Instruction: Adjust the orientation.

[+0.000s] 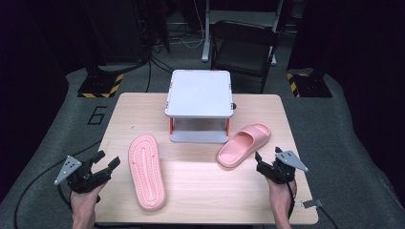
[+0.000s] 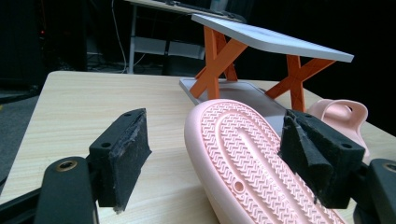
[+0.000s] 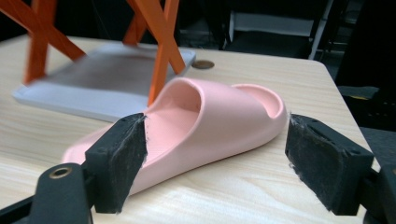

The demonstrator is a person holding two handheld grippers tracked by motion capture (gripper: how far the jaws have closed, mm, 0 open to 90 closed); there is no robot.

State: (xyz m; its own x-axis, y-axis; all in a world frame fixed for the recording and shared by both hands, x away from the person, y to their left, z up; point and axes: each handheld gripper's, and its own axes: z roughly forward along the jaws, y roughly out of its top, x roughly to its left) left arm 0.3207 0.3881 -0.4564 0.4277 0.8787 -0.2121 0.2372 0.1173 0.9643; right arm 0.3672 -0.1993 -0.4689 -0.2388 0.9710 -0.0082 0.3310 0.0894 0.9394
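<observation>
We hold the left gripper (image 1: 106,166) w/ jaws wide apart, just left of the upside-down pink slipper (image 1: 146,172) on the worktop (image 1: 200,181). Right gripper (image 1: 261,162) jaws gape too, near the upright slipper (image 1: 244,144) by the small white shelf (image 1: 199,93).

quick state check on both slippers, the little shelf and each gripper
left slipper: upside down, sole up, on the table
right slipper: upright, strap up, beside the shelf
two-tier shelf: standing, both tiers bare
left gripper: open, holding nothing
right gripper: open, holding nothing
</observation>
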